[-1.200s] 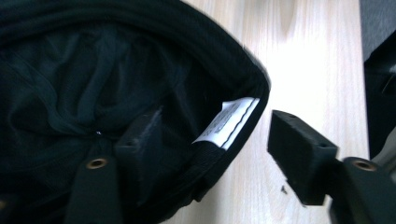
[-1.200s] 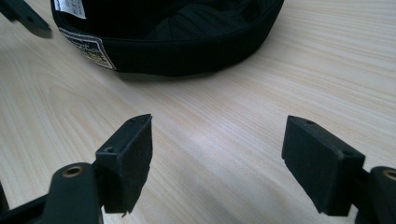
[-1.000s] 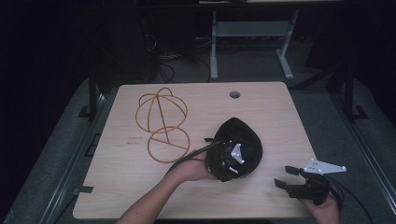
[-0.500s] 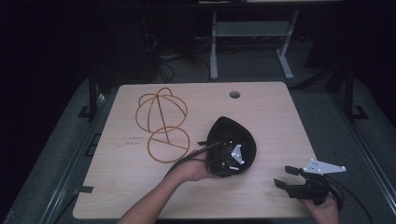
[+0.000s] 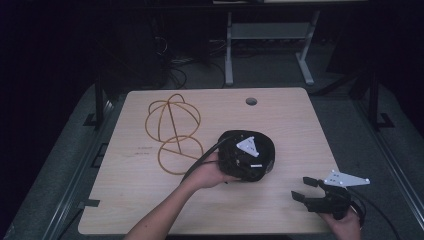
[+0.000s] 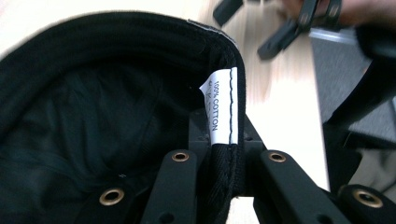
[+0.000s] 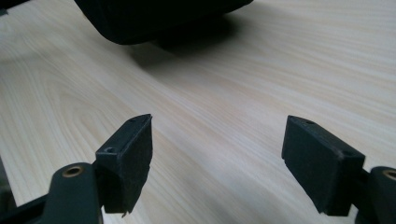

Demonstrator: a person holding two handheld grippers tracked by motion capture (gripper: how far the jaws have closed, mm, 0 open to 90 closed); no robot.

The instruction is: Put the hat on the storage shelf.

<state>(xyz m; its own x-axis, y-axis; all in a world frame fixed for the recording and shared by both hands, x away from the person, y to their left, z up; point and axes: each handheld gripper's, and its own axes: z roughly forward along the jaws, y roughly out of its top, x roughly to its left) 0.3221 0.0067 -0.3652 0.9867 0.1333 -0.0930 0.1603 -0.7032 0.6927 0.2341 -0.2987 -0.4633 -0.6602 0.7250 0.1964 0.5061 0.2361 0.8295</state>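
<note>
A black cotton cap (image 5: 260, 161) sits near the middle of the wooden table (image 5: 280, 120), held up on its side. My left gripper (image 5: 243, 156) is shut on the cap's rim, with its grey plate on top. In the left gripper view the two jaws (image 6: 226, 158) pinch the sweatband beside a white "100% COTTON" label (image 6: 222, 107), and the cap's dark inside (image 6: 93, 102) lies to the left. My right gripper (image 5: 303, 189) is open near the table's front right edge, apart from the cap. Its jaws (image 7: 219, 154) stand wide over bare wood, and the cap (image 7: 154, 14) lies ahead.
An orange wire frame (image 5: 172, 131) of hoops lies on the table's left half, just left of the cap. A round cable hole (image 5: 251, 101) sits near the far edge. Beyond the table stand a white metal frame (image 5: 270, 35) and dark floor.
The left gripper has turned the cap and shifted it slightly left and away. The right gripper has stayed in place, open.
</note>
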